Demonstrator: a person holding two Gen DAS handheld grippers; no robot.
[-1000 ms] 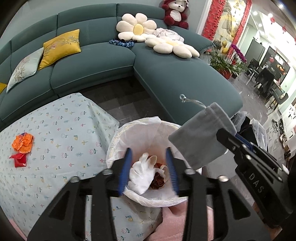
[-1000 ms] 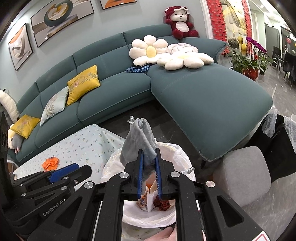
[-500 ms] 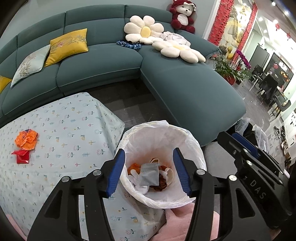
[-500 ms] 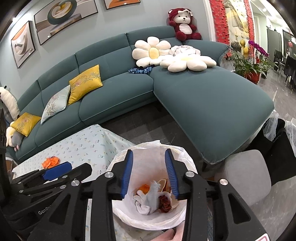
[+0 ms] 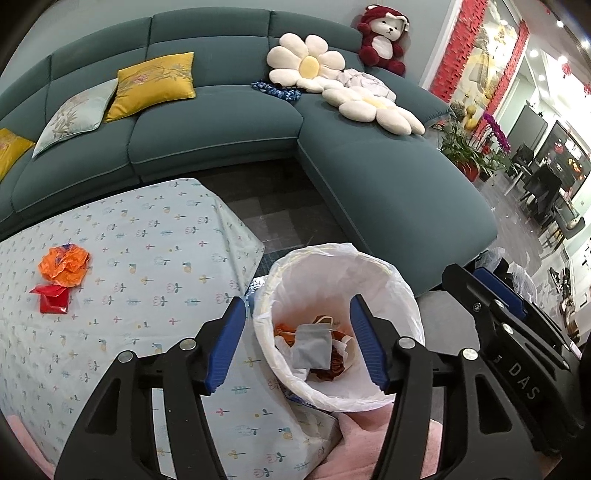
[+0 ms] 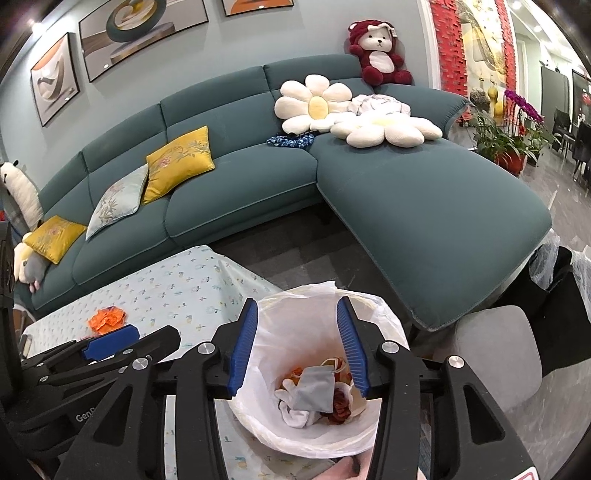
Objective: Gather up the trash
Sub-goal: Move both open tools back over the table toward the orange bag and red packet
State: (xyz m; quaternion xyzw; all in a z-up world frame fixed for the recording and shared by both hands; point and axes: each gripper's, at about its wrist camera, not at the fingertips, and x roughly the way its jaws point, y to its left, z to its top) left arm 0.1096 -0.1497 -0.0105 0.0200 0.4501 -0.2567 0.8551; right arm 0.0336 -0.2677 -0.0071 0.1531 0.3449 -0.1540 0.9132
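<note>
Red packet (image 5: 51, 301) in left view only, framed pictures (image 6: 144, 27) right

One lined trash bin (image 5: 402, 295) is seen, holding one grey drawstring pouch (image 5: 310, 345), and one crumpled orange wrapper (image 5: 64, 266) and one red packet (image 5: 51, 299) are counted on one floral tablecloth (image 5: 147, 258). On the one teal sectional sofa (image 6: 424, 206), two flower-shaped cushions (image 6: 314, 103), two yellow cushions (image 6: 179, 162), one pale patterned cushion (image 6: 118, 201) and one red plush bear (image 6: 378, 51) are counted. Three framed pictures (image 6: 140, 29) are seen on the wall, and two open grippers (image 6: 299, 349) are present.
</note>
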